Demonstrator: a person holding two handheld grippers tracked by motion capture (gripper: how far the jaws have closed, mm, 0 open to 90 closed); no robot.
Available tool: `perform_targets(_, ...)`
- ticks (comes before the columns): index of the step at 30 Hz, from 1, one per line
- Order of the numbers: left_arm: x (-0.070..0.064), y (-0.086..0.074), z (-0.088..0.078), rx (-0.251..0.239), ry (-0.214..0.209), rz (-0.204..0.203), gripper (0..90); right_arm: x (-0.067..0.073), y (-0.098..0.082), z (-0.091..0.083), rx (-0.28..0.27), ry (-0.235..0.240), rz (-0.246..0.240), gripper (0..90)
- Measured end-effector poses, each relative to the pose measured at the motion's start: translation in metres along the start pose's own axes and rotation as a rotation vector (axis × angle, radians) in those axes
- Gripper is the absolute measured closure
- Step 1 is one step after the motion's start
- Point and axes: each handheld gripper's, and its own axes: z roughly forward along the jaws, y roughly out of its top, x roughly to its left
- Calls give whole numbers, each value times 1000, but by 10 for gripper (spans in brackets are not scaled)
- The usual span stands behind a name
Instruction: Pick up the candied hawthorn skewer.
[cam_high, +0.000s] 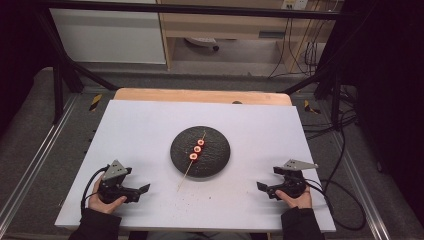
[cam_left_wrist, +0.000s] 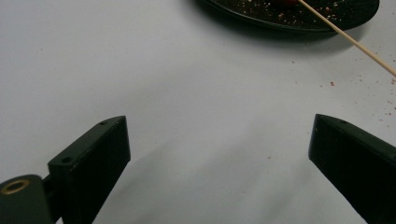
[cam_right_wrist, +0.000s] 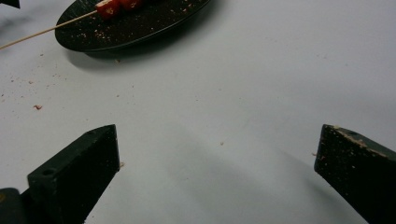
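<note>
On the white table, a black plate at centre held the skewer; its pieces were too small to identify. Left tool and right tool rested well apart, jaws spread, empty. Crumbs dotted the near surface; cables trailed behind.

A white desk with a bare wooden strip at its far edge sits on grey carpet. Beyond it stand a white cabinet and a wooden shelf unit; black cables trail right.
</note>
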Motion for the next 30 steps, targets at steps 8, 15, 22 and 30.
perform_targets(8,-4,2,0,0,-1,11,51,0,0,0,1,-3,-1,10)
perform_targets(15,-8,6,2,-1,0,14,51,1,0,0,4,-8,2,9)
perform_targets(22,-13,10,4,0,0,15,51,1,0,0,2,-6,7,9)
perform_targets(30,-20,17,7,-1,-7,17,51,1,0,1,5,-11,1,8)
